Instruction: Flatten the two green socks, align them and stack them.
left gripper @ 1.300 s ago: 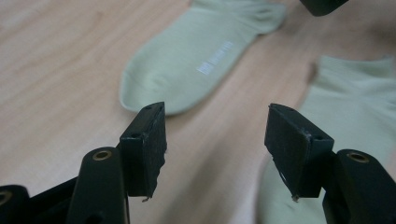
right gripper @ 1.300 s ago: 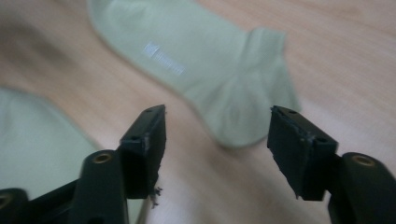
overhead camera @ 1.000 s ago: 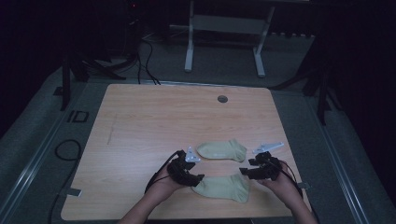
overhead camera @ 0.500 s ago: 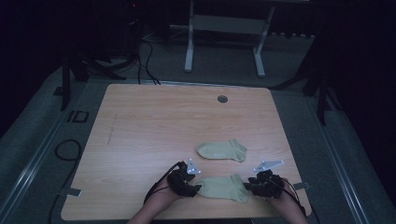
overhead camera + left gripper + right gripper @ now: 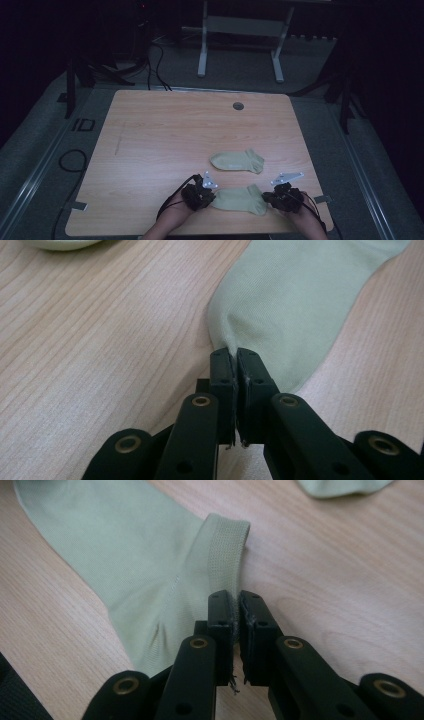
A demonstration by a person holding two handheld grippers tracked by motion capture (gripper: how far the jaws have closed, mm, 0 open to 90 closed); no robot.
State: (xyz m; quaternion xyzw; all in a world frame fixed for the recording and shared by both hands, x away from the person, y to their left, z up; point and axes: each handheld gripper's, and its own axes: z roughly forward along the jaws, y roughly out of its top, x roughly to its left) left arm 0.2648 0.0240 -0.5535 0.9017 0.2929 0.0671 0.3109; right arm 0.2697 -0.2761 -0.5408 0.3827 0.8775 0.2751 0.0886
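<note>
1. The near sock lies flat on the wooden counter close to its near edge, stretched left to right between the two grippers.
2. The left gripper sits at the sock's left end; in the left gripper view its jaws have just been closing and are now pinched together on a fold of the fabric.
3. The right gripper sits at the sock's right end, by the ribbed cuff; its jaws have also just been closing and now grip the sock's edge just beside that cuff.
4. A second sock lies flat just beyond the near one, farther from the person, apart from both grippers.
</note>
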